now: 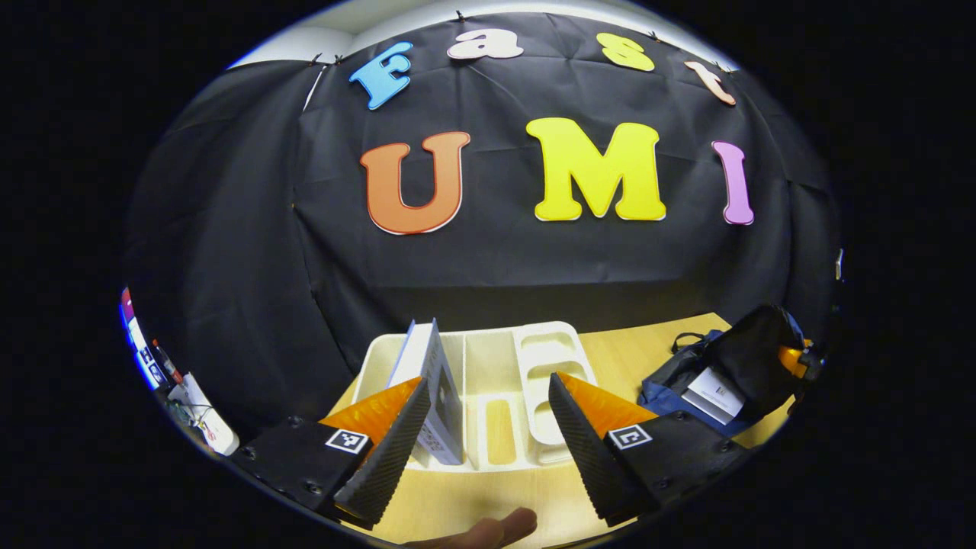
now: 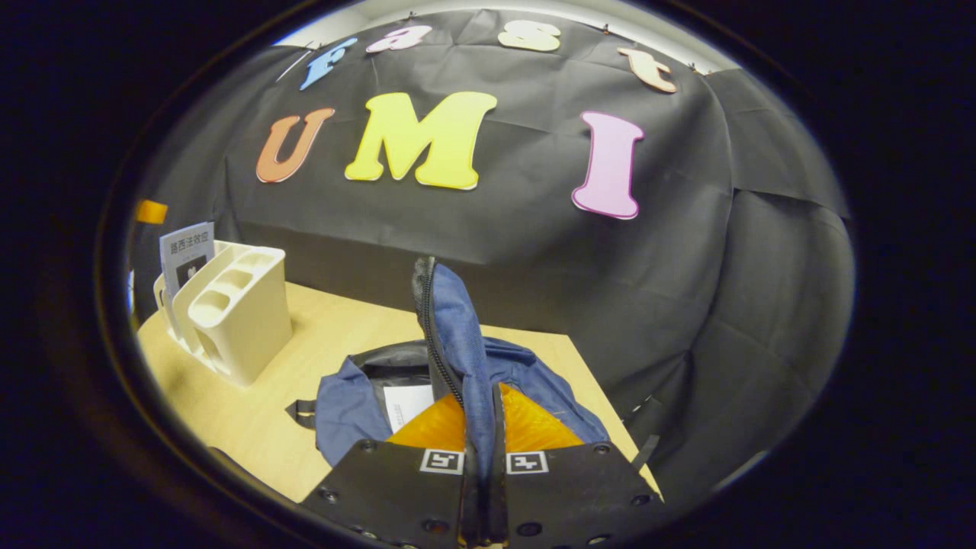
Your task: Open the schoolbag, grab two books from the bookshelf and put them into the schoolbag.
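In the left gripper view my left gripper (image 1: 486,381) is open in front of the cream bookshelf (image 1: 545,351). An upright book (image 1: 436,385) stands in the shelf's left slot, just inside my left finger's tip. The dark blue schoolbag (image 1: 732,366) lies open at the right with a white book (image 1: 713,394) inside. In the right gripper view my right gripper (image 2: 482,404) is shut on the schoolbag's zippered flap (image 2: 450,328) and holds it upright. The white book (image 2: 408,404) shows in the bag's mouth. The bookshelf (image 2: 236,305) with its book (image 2: 187,255) stands at the far left.
The wooden table (image 2: 252,412) carries both the shelf and the bag, with bare surface between them. Black cloth walls close the back and sides. A person's fingertip (image 1: 488,526) shows at the bottom of the left gripper view. Small items (image 1: 191,404) sit off the table at far left.
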Action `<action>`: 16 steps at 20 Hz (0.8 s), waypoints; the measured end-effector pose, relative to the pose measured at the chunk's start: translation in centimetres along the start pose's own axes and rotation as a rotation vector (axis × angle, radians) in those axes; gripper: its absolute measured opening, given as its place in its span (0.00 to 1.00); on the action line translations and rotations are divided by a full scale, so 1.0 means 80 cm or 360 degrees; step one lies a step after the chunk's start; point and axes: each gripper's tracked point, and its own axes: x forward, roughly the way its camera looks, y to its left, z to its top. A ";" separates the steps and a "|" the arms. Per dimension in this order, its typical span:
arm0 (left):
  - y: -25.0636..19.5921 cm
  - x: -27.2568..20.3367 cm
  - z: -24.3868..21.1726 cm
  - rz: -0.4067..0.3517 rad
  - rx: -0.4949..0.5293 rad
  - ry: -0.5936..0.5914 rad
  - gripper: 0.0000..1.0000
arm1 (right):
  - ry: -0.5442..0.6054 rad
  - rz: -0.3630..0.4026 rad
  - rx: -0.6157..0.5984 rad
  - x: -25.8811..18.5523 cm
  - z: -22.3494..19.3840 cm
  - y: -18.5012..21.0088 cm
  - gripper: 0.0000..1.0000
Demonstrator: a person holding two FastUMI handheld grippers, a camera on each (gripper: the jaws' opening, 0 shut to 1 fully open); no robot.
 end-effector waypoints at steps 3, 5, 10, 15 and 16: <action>0.033 0.024 0.020 0.0042 0.0027 0.0046 0.97 | 0.0003 0.0002 -0.0001 0.001 -0.003 0.003 0.06; 0.047 0.045 0.022 0.0043 0.0016 0.0119 0.97 | 0.0007 -0.0002 -0.0011 -0.001 -0.004 0.002 0.06; 0.060 0.110 -0.002 0.0006 0.0039 0.0369 0.97 | 0.0022 -0.0007 -0.0061 -0.004 -0.010 0.000 0.06; 0.074 0.164 -0.034 0.0027 0.0125 0.0545 0.97 | 0.0045 -0.0015 -0.0130 -0.005 -0.017 0.004 0.06; 0.079 0.173 -0.037 0.0044 0.0137 0.0552 0.97 | 0.0046 -0.0016 -0.0151 -0.006 -0.018 0.006 0.06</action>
